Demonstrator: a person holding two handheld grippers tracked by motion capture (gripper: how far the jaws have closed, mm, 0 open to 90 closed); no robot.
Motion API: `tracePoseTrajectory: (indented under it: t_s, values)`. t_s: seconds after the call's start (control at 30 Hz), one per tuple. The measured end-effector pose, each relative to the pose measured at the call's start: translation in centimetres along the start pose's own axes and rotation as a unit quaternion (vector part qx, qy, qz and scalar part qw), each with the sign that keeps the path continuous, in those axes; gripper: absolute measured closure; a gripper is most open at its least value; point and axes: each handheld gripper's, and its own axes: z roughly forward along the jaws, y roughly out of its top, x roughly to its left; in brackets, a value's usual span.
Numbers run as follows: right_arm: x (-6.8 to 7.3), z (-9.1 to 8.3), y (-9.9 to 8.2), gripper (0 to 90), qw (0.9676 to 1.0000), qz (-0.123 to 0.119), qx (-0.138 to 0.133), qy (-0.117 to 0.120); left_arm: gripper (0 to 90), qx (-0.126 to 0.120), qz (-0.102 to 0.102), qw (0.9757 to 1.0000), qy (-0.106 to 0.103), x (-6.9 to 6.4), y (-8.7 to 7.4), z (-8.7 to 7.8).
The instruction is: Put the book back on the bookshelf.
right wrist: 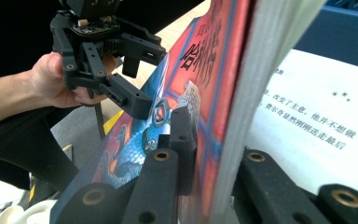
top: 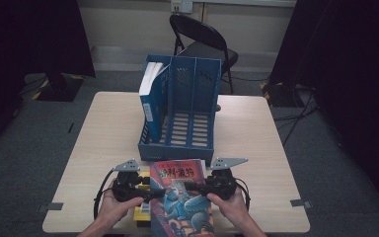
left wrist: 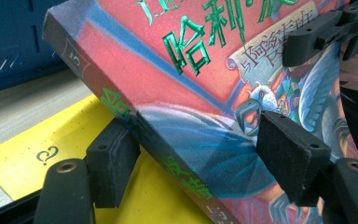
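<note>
Red and blue cover art marks a thick paperback book (top: pixel 181 197) held at the near edge of a pale wooden table (top: pixel 256 133), just in front of a blue file rack (top: pixel 182 111). The left gripper (top: pixel 154 193) grasps the book's spine side, one pad (left wrist: pixel 291 156) on the cover and the other pad (left wrist: pixel 112 161) under it, apparently to steady it. The right gripper (top: pixel 190 186) is clenched on the front cover and some pages at the opposite edge, lifting them so that printed text shows beneath. A yellow book (left wrist: pixel 42 149) lies under the red one. One blue-spined book (top: pixel 150 98) stands in the rack's left slot; the other slots look free, likely for this one.
</note>
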Motion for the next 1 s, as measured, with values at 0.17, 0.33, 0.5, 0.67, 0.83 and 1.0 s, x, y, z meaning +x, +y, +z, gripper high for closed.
tracePoseTrajectory:
  t_s: [0.17, 0.33, 0.5, 0.67, 0.83, 1.0]
  values:
    - [0.3, 0.1, 0.4, 83.9, 1.0000, -0.002, -0.006, 0.006, 32.2, -0.010, -0.017, 0.9993, -0.032, 0.0, -0.1, 0.1]
    - [0.5, 0.1, 0.8, 83.8, 0.9999, -0.003, -0.013, 0.004, 46.4, -0.030, 0.009, 0.9988, -0.037, -1.3, 0.2, -0.1]
    - [0.9, -0.2, 0.9, 83.9, 0.9998, -0.005, -0.018, -0.001, 54.3, -0.048, -0.005, 0.9975, -0.052, -1.3, 0.6, -0.4]
    - [1.2, -0.6, 1.6, 83.8, 0.9995, -0.008, -0.031, -0.003, 61.2, -0.059, -0.005, 0.9965, -0.059, -1.3, 1.5, -1.0]
    - [0.9, -0.8, 2.3, 83.9, 0.9992, -0.004, -0.038, -0.003, 62.4, -0.066, -0.007, 0.9963, -0.056, -1.1, 2.5, -1.0]
    - [1.0, -1.0, 2.9, 83.8, 0.9987, -0.006, -0.049, -0.006, 62.9, -0.076, -0.010, 0.9957, -0.051, -1.1, 3.3, -1.3]
